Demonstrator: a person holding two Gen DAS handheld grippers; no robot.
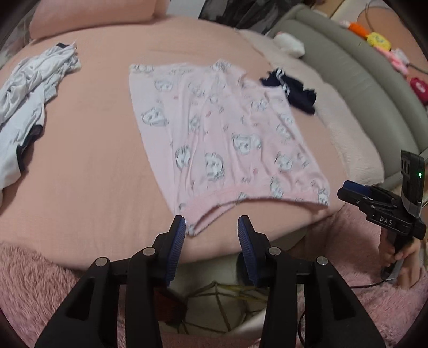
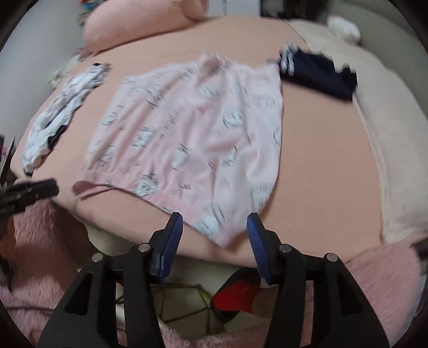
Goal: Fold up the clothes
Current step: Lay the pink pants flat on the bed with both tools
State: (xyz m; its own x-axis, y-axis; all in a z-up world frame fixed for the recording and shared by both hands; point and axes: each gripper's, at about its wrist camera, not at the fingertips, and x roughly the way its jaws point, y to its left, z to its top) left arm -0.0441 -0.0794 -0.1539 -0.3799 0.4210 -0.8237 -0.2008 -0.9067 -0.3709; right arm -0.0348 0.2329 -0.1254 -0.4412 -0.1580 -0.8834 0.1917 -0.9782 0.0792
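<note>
A pale pink garment with grey cartoon prints [image 1: 219, 133] lies spread flat on the pink bed; it also shows in the right wrist view [image 2: 192, 139]. My left gripper [image 1: 211, 227] is open, its blue pads either side of the garment's near left hem corner, just short of it. My right gripper [image 2: 214, 224] is open at the garment's near right hem corner. The right gripper also shows in the left wrist view [image 1: 350, 191], at the bed's near right edge.
A crumpled white garment [image 1: 29, 93] lies at the left of the pink bed sheet [image 1: 93, 160]. A dark navy garment [image 1: 291, 91] lies beyond the pink one at the right. A folded cream blanket [image 2: 388, 133] runs along the right side. A pink pillow [image 2: 133, 24] sits at the back.
</note>
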